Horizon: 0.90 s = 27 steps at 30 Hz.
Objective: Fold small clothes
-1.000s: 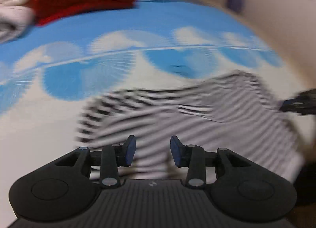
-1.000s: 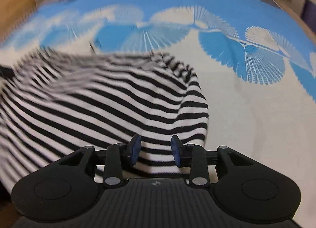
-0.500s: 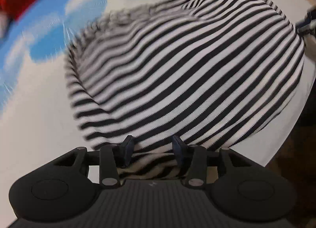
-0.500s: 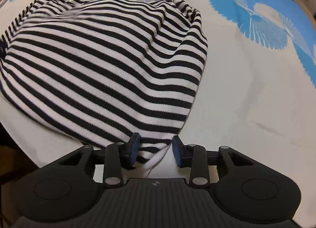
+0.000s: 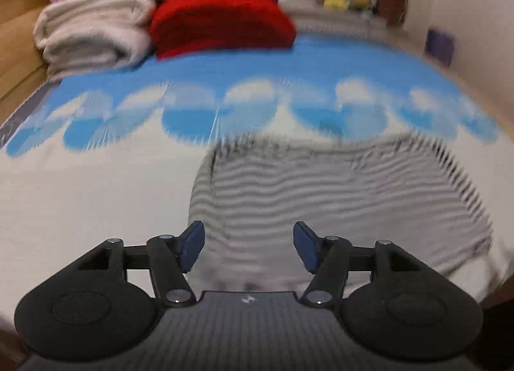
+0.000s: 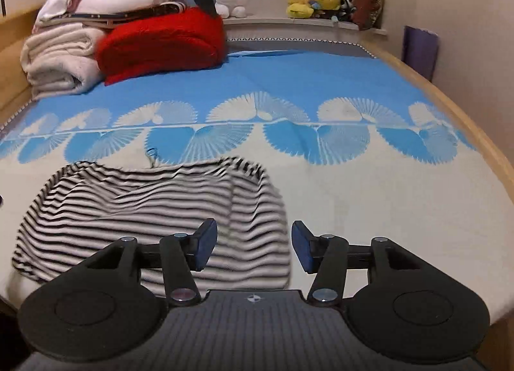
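My left hand-held gripper (image 5: 245, 248) and right hand-held gripper (image 6: 253, 247), jaws just opening, empty, hover over the once-folded striped shirt (image 6: 154, 210) ahead; more folds remain.

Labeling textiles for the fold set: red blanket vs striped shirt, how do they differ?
The red blanket is one plain colour; the striped shirt is black and white. The blanket is a thick folded bundle at the far end of the bed beside a white blanket; the shirt lies thin and rumpled at the near edge, just ahead of the claws. Both rest on the blue and white bedspread.
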{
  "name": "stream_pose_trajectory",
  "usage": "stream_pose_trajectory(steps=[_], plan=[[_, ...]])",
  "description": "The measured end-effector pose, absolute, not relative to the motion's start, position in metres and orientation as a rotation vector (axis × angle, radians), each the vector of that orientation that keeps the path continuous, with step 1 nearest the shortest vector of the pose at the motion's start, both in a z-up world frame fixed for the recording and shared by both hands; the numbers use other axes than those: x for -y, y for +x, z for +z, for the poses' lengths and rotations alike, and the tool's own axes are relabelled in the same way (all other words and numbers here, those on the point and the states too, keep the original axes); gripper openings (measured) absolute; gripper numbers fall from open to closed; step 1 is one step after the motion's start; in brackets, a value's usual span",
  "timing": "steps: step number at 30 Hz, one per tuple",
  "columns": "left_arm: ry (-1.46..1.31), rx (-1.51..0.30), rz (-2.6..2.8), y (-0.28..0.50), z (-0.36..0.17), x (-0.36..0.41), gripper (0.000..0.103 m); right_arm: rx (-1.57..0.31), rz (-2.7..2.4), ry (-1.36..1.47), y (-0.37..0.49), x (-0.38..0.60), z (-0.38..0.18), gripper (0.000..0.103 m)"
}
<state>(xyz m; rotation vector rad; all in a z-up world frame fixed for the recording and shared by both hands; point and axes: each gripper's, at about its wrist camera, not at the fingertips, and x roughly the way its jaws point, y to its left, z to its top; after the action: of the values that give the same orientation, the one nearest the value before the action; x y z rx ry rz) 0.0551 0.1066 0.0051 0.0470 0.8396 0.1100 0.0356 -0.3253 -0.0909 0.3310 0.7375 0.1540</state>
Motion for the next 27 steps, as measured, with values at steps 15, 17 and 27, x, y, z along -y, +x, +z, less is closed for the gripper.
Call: stream_pose_trajectory(steps=[15,17,27], plan=[[-0.262,-0.980,0.233,0.038,-0.045,-0.153,0.022,-0.719,0.072,0.206,0.028,0.300,-0.102,0.051],[-0.298,-0.999,0.251,0.040,-0.049,-0.157,0.024,-0.734,0.072,0.198,0.030,0.299,-0.106,0.051],[-0.544,-1.116,0.348,0.052,-0.083,-0.184,0.041,-0.776,0.060,0.223,0.038,0.306,-0.118,0.051]])
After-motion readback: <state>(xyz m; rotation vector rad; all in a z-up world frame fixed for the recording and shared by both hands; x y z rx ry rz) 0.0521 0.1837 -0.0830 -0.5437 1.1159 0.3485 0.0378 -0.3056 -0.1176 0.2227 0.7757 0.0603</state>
